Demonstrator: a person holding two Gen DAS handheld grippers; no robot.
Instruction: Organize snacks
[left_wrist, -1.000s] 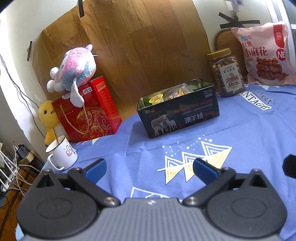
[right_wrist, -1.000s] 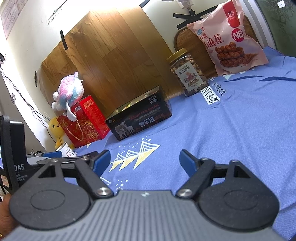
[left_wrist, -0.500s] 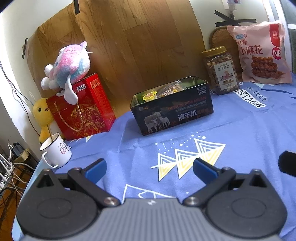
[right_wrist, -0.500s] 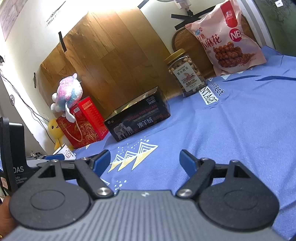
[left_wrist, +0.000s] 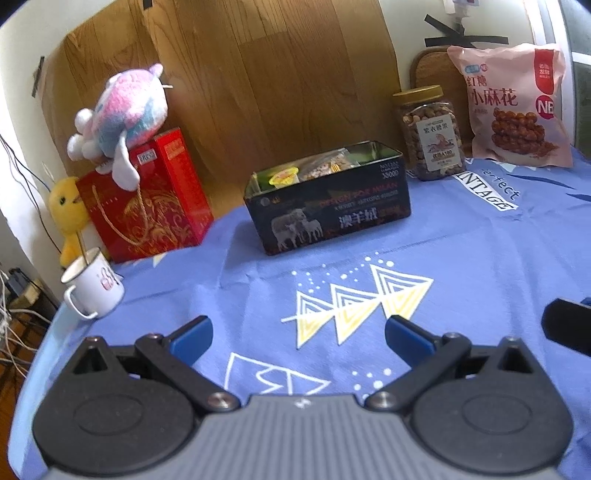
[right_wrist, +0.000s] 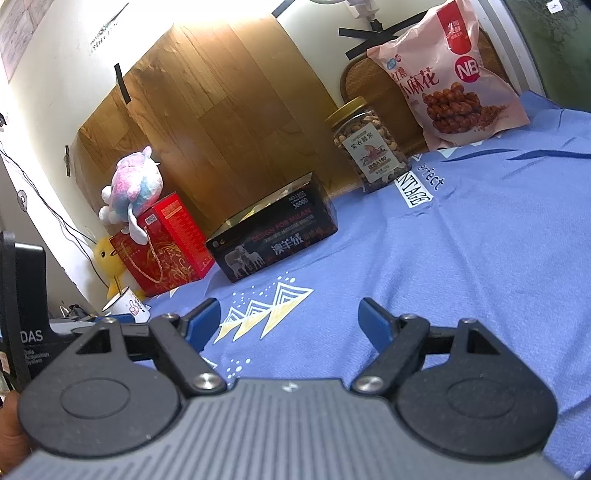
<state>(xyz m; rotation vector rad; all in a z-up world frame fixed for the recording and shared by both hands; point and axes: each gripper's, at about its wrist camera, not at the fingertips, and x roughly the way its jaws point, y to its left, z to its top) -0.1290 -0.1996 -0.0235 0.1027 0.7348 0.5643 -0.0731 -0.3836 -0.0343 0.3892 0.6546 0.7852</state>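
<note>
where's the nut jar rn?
In the left wrist view, the nut jar stands upright, back right, between the black tin and the pink snack bag.

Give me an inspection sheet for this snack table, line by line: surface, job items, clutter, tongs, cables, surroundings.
Surface: blue printed cloth covering the table, lightly creased.
Job's things: open black tin with snack packs inside; lidded nut jar upright to its right; pink snack bag propped upright beyond the jar.
Clutter: red gift box with a plush toy on top; yellow duck toy; white mug near the table's left edge.
Tongs: left tongs open, empty; right tongs open, empty; both low over the cloth.
Cables: loose wires beside the left table edge.
Surroundings: wood-pattern board taped to the wall.
</note>
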